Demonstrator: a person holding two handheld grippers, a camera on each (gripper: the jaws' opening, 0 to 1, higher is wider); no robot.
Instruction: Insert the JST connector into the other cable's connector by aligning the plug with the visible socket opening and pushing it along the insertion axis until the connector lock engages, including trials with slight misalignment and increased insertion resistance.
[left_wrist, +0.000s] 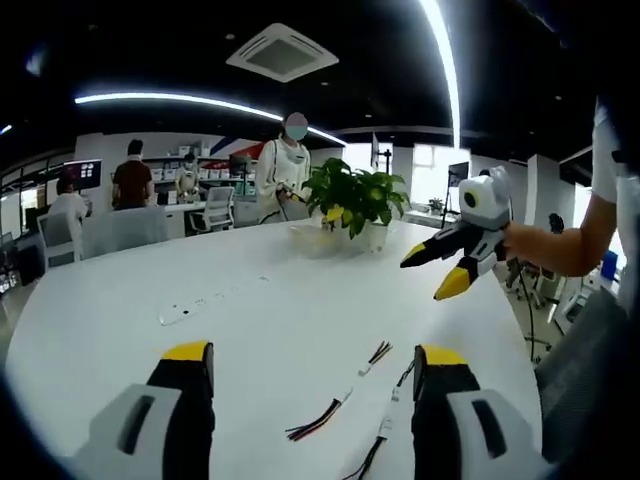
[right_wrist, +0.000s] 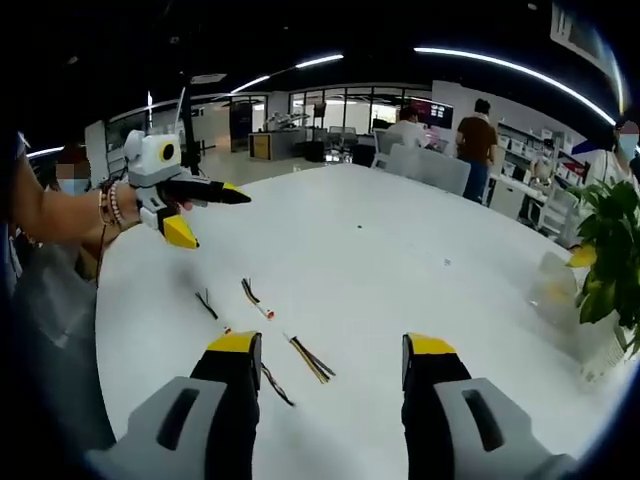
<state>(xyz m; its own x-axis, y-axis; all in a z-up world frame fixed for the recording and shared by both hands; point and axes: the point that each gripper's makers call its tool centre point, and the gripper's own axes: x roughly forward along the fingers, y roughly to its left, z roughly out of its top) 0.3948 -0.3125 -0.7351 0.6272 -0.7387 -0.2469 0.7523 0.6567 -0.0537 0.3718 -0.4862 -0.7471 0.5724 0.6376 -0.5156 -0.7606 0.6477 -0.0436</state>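
Both claws gape wide, seemingly empty, above cables.

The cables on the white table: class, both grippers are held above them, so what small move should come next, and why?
Probably lower the left gripper onto the nearest cable. Both grippers, the right gripper included, are open and hold nothing, and the cables lie loose on the table, so neither connector is in hand to align.
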